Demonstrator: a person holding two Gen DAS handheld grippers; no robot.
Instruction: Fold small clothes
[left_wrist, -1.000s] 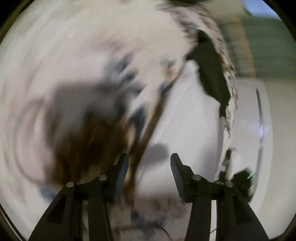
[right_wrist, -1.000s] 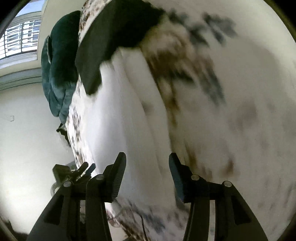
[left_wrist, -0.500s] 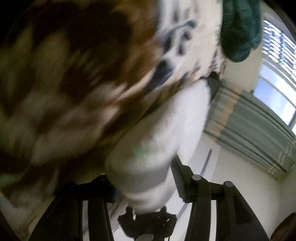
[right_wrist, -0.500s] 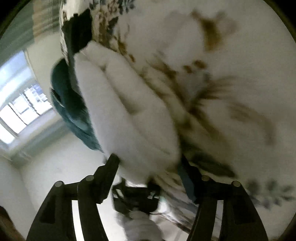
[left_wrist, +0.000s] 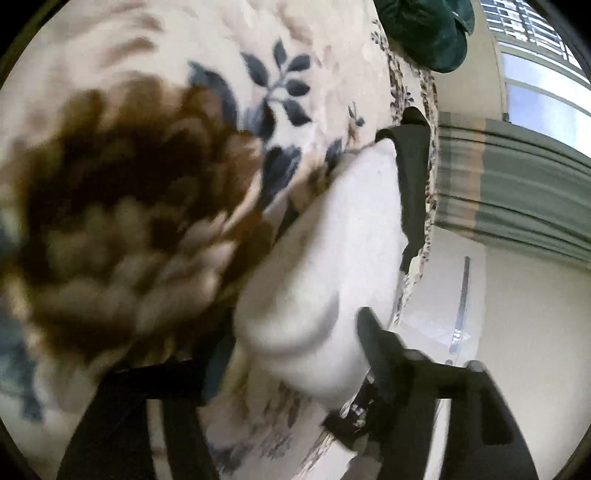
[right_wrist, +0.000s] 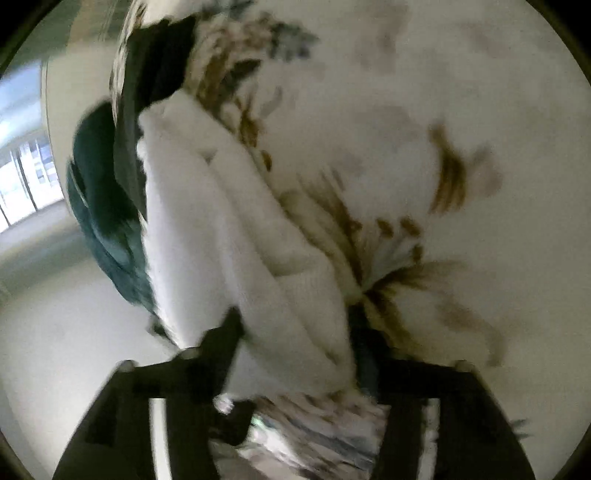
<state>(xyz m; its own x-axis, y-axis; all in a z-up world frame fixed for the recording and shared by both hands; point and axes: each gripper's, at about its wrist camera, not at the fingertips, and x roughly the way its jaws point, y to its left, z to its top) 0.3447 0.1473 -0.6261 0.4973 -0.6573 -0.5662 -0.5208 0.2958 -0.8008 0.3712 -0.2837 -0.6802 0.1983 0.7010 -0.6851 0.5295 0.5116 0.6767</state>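
Both views are pretty smeared with motion blur, so fine detail is hard to read. In the left wrist view the left claw (left_wrist: 295, 350) has its left finger mostly lost behind cloth and blur; only the right finger (left_wrist: 376, 343) is clear. Its jaws are opening, with the end of the fluffy white folded garment (left_wrist: 332, 266) sitting between them, and I can't tell whether a pad still touches it.

The surface is a bed with a cream floral bedspread (left_wrist: 303, 48), brown and navy blooms all over it. A dark green bundle of cloth (left_wrist: 424, 33) sits at the top, a black fabric piece (left_wrist: 413, 184) lies beside the white one, and grey-green curtains (left_wrist: 517, 192) plus a window fill the right edge.

In the right wrist view the white garment runs diagonally, upper left down to lower centre, its near end between the spread fingers of the right claw (right_wrist: 295, 354). Contact there is unclear too.
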